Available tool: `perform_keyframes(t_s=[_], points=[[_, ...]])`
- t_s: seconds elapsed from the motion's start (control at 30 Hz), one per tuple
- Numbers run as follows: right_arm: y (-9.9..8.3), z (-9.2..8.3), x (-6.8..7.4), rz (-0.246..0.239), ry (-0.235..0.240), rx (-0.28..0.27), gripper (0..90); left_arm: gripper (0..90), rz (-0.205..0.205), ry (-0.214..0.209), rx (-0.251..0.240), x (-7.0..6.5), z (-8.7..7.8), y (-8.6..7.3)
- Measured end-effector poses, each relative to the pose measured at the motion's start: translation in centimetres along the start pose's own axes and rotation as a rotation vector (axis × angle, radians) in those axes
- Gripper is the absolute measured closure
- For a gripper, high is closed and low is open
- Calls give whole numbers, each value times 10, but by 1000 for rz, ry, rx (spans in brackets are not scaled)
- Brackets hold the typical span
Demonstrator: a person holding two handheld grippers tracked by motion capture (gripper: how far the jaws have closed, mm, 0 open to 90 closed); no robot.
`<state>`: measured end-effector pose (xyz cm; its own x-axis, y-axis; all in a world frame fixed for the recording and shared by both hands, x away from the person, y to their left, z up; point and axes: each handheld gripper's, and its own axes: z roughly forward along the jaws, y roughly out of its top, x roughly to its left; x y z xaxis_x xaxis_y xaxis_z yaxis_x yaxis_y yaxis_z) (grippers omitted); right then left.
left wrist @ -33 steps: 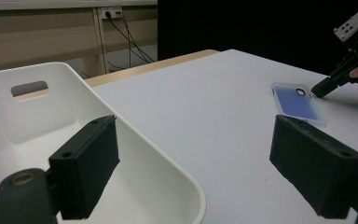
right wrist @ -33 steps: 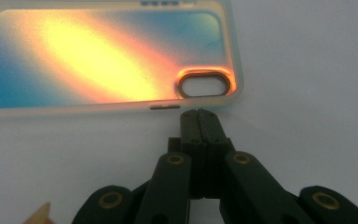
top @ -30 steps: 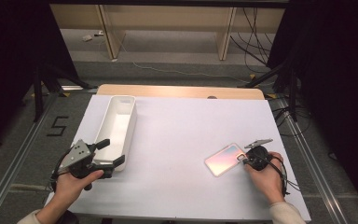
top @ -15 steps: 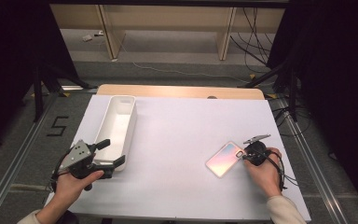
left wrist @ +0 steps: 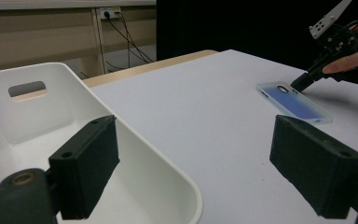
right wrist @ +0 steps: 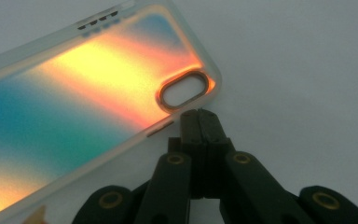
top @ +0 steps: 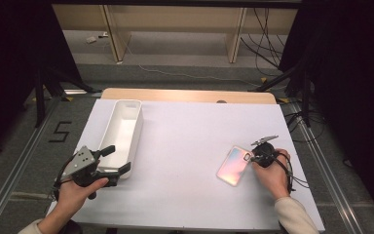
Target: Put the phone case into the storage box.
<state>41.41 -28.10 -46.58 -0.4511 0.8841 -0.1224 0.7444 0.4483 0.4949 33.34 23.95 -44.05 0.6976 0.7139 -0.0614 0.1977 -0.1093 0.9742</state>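
Phone case (right wrist: 88,88) flat on table, right claw (right wrist: 199,114) pressed together, tips at its camera-hole edge

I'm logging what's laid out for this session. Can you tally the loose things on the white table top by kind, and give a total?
White bins: 1
Iridescent phone cases: 1
Total: 2
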Motion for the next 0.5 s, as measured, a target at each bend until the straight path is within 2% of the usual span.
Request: perform_keyframes(t_s=[0.07, 0.1, 0.13, 0.17, 0.23, 0.33, 0.37, 0.47, 0.5], points=[[3, 2, -1, -19, 1, 5, 900, 146, 1, -1, 2, 0, 0, 0], [4, 2, 2, 8, 0, 10, 900, 146, 0, -1, 2, 0, 0, 0], [6, 4, 3, 14, -6, -1, 900, 146, -1, -1, 2, 0, 0, 0], [7, 4, 1, -13, -4, 4, 900, 146, 0, -1, 2, 0, 0, 0], [10, 6, 1, -18, -7, -2, 900, 146, -1, -1, 0, 0, 0, 0], [13, 7, 4, 3, -6, 2, 900, 146, 1, 0, 0, 0, 0, 0], [13, 8, 2, -21, -3, 3, 900, 145, 3, -1, -1, 0, 0, 0], [16, 10, 2, -29, -4, -3, 900, 146, -3, -2, 1, 0, 0, 0], [17, 10, 4, -14, -1, 1, 900, 145, -2, -2, 2, 0, 0, 0]])
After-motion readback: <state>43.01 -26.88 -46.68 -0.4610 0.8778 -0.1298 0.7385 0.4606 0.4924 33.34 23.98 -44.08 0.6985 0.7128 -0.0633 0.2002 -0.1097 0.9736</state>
